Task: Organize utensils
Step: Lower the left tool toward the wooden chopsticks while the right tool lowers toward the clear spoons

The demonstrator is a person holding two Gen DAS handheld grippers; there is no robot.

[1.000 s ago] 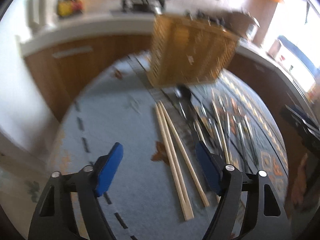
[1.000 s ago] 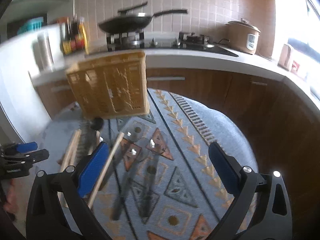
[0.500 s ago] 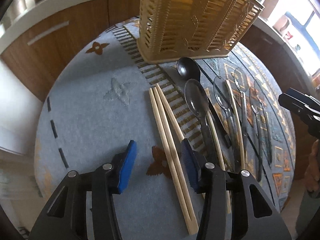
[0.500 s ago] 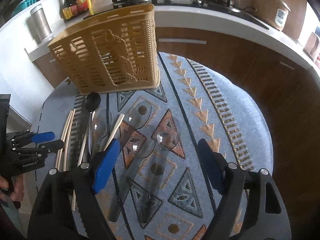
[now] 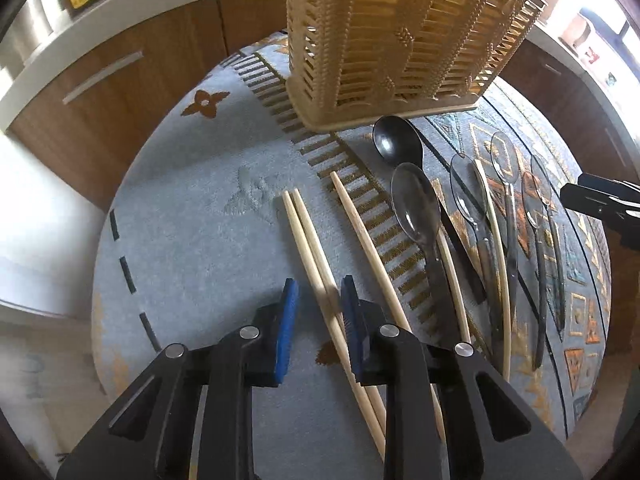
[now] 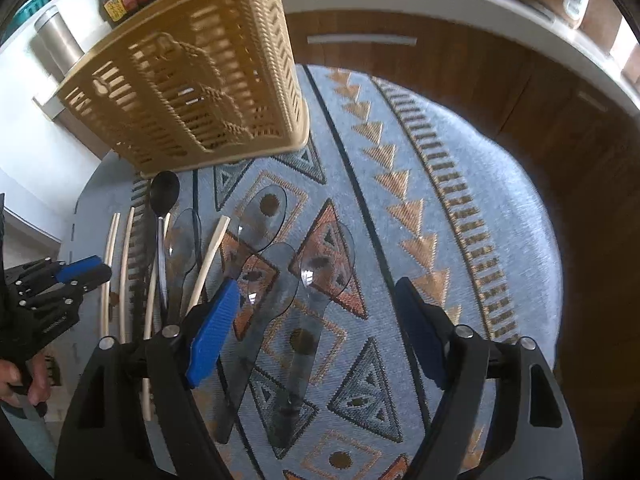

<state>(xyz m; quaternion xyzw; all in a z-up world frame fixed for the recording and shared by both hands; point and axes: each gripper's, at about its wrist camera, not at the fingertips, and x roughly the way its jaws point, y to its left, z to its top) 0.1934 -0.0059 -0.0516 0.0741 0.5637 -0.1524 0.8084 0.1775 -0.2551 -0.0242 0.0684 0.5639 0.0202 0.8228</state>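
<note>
Left gripper over the chopstick pair

Its fingers sit narrow around the pair, not clamped; the right gripper hangs wide above clear spoons.

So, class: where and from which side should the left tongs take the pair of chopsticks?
Grip the pair of chopsticks mid-shaft, from above, with the left tongs straddling both. They lie flat and touching on the rug, so one pinch across them catches both.

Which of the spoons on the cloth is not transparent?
The black spoon, lying closest to the basket. It is solid and opaque; the other spoons, such as the clear spoon beside it, show the cloth through them.
</note>
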